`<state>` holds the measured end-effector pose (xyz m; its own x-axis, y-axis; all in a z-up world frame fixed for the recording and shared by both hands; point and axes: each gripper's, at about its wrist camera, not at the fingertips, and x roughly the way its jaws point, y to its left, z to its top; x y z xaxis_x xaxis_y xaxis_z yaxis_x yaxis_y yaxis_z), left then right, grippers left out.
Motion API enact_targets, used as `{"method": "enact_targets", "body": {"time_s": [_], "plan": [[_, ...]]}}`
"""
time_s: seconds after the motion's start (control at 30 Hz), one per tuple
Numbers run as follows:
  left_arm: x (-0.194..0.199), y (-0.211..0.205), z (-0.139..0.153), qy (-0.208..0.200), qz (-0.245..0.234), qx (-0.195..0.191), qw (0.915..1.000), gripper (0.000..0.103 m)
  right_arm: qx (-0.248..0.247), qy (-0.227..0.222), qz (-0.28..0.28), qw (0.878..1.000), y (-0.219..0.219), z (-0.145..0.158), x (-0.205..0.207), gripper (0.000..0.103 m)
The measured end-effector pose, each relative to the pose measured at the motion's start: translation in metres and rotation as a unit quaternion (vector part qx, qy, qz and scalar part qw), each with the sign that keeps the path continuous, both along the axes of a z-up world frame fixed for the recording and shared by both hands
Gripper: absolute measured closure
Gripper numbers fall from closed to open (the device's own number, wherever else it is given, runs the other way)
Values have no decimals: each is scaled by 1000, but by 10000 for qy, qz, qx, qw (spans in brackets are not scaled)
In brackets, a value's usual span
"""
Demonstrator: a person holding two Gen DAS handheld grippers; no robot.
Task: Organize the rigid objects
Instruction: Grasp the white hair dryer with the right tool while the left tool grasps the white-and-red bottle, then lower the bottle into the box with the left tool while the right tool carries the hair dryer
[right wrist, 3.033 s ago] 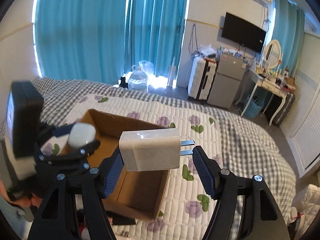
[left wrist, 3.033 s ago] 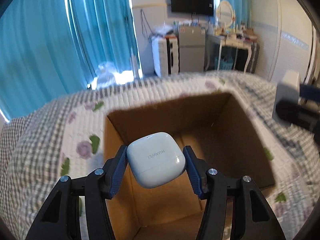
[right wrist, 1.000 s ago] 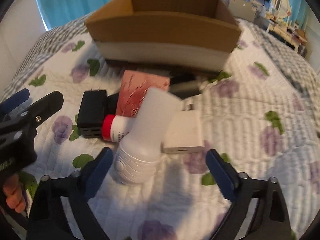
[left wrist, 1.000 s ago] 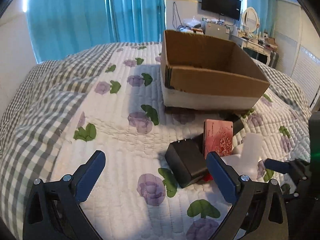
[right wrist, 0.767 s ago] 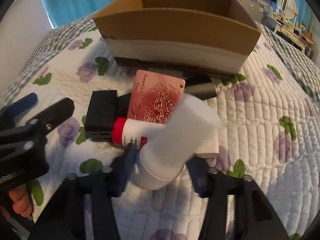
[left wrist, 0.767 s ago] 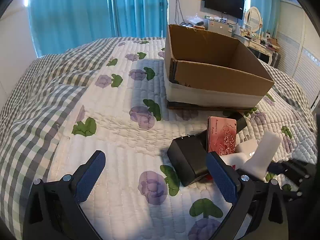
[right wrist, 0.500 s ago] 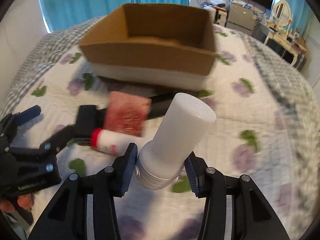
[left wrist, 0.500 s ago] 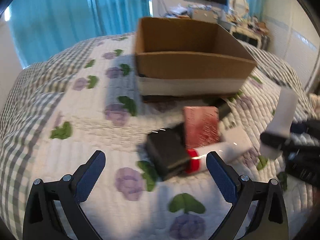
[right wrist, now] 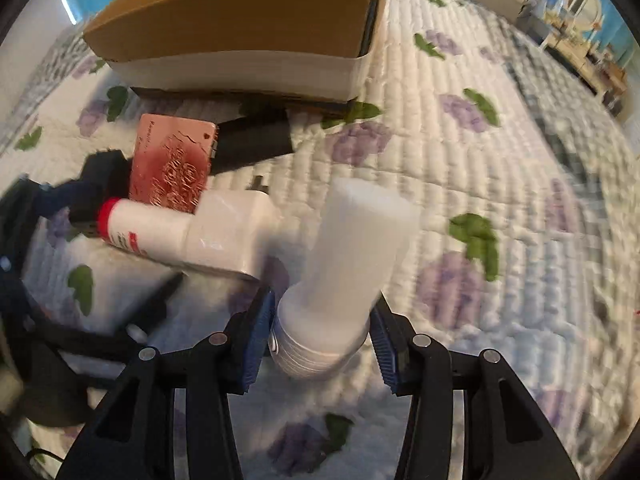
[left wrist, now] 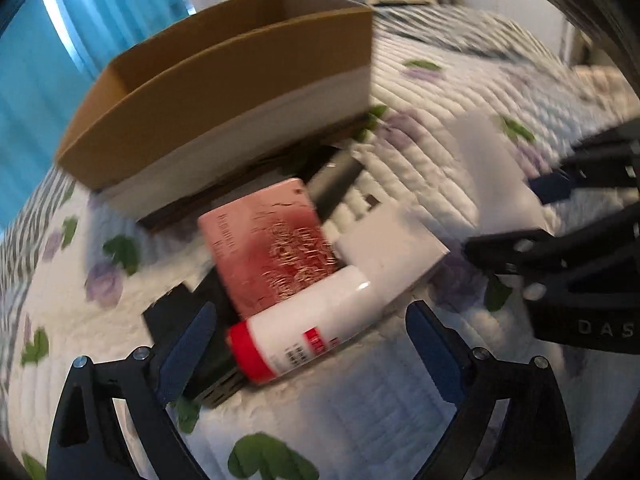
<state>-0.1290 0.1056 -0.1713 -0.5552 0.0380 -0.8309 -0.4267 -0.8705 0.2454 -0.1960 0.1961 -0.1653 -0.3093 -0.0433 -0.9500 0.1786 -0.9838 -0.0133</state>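
Little writing can be read: the letters "DAS" show in pale print on the black body of the right tongs at the right edge of the left wrist view. The pink card case has a line of print along one edge and the small bottle with the red cap has a red label block, but both are too blurred to read.

The left tongs sit low in the lower middle of their frame, spread wide with nothing between the blue pads, one pad on each side of the red-capped bottle without touching it. The right tongs reach in from the bottom of their frame and are pinching the wide ribbed base of a white plastic bottle, which tilts up and to the right, lifted clear of the bed.

The cardboard box stands at the top of the right wrist view, open at the top; its inside cannot be seen. In front of it, in the left half of the frame, lie the pink card case, a black cylinder, a black charger, the red-capped bottle and a white charger, crowded together and touching on the flowered quilt.
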Motion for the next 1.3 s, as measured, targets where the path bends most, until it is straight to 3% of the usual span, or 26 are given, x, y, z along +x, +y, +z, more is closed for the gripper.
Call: {"method": "enact_targets", "body": {"time_s": [0.07,0.2,0.27,0.33,0.37,0.57,0.73,1.0,1.17,1.3], "plan": [[-7,3,-11,-177,-130,-170,9996,19,-170,-76,-17,9998,2,-6,-6,56],[-7,2,-14,-131,-307,-295,9990,23,-314,2,-158,9994,9,-6,-11,56],[-5,-2,-11,-181,-333,-221,9990,32,-373,94,-222,9990,14,-3,-9,56],[-6,-6,-6,-292,-344,-57,9990,35,-391,156,-259,9988,17,0,-8,56],[-6,-7,-3,-316,-371,39,9988,44,-387,194,-270,9987,18,1,-7,56],[-4,-16,29,-205,-246,427,9986,59,-272,619,-264,9974,17,16,3,59],[-8,-40,57,-124,140,1080,9940,65,-298,972,-291,9944,12,34,10,59],[4,-44,72,79,308,1204,9922,67,-275,1149,-261,9927,1,50,22,59],[5,-53,109,391,357,1481,9876,67,-315,1447,-233,9887,-2,77,26,59],[-5,-57,155,782,378,1679,9820,67,-324,1829,-159,9825,-5,113,22,59]]}}
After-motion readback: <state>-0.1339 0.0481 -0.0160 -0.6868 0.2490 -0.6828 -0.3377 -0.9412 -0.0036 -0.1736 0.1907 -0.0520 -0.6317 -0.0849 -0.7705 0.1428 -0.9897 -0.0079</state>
